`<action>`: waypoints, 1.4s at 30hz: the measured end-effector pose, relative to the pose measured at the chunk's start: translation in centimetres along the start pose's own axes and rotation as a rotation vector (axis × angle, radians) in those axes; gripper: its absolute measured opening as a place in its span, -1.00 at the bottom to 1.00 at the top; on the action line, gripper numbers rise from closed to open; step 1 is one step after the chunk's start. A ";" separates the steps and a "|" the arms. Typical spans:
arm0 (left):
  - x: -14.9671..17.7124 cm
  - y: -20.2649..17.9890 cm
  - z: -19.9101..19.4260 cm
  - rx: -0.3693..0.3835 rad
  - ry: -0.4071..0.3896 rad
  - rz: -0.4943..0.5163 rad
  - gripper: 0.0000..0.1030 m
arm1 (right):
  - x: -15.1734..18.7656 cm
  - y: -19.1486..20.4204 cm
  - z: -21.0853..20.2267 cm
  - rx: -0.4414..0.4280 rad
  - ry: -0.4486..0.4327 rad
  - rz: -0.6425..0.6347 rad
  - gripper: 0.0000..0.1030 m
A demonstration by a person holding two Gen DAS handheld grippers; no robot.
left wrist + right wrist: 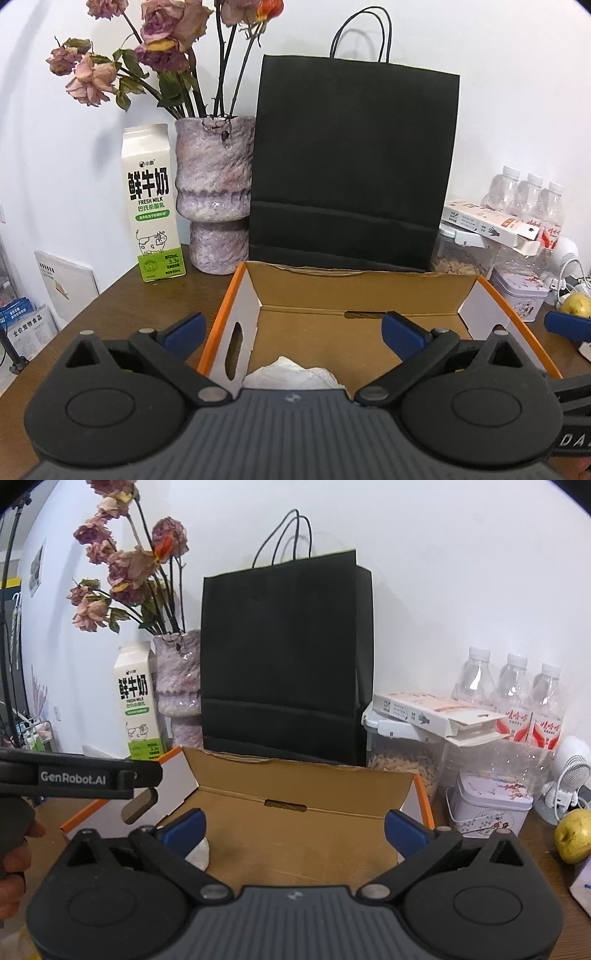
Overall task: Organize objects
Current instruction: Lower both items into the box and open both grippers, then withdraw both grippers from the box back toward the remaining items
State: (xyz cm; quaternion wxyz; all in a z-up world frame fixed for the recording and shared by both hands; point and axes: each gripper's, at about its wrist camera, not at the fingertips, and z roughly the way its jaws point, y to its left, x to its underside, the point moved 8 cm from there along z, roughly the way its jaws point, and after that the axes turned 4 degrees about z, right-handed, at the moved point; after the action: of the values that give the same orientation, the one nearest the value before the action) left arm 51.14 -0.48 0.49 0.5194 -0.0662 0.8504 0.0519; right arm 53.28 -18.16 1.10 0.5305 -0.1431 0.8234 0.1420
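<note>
An open cardboard box (354, 291) with orange edges sits on the brown table, in front of a black paper bag (351, 162). A crumpled white tissue (295, 374) lies on the box floor near its front left. My left gripper (293, 332) hovers over the box's near side, jaws wide open, nothing between them. My right gripper (293, 829) is also wide open over the same box (306, 782), empty; the tissue (197, 853) peeks out beside its left finger (184, 829). The left gripper's body (81, 775) crosses the right wrist view at the left, held by a hand (14, 856).
Milk carton (153, 206) and vase of dried roses (214, 195) stand back left. At the right are water bottles (513, 698), a flat white carton (436, 712) on a clear container (406, 757), a tin (487, 805), a white speaker (570, 771) and a yellow-green apple (574, 836).
</note>
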 end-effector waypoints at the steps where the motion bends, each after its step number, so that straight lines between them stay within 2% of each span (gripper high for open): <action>1: 0.0 0.0 -0.3 0.005 0.000 0.002 1.00 | -0.1 0.0 -0.4 0.002 -0.005 0.000 1.00; 14: 0.2 -0.3 -5.8 0.071 -0.030 0.015 1.00 | -0.9 -0.1 -6.8 0.029 -0.066 0.015 1.00; 25: 1.6 0.3 -11.5 0.122 -0.057 0.014 1.00 | 1.5 1.1 -12.3 0.059 -0.058 0.040 1.00; 42: 5.4 4.1 -20.1 0.126 -0.055 0.043 1.00 | 5.6 6.0 -20.4 0.076 -0.050 0.012 1.00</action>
State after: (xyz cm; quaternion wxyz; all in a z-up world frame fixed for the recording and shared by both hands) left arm 30.41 0.11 4.87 0.5444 -0.0136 0.8386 0.0113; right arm 31.80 -20.99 4.58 0.5551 -0.1143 0.8155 0.1176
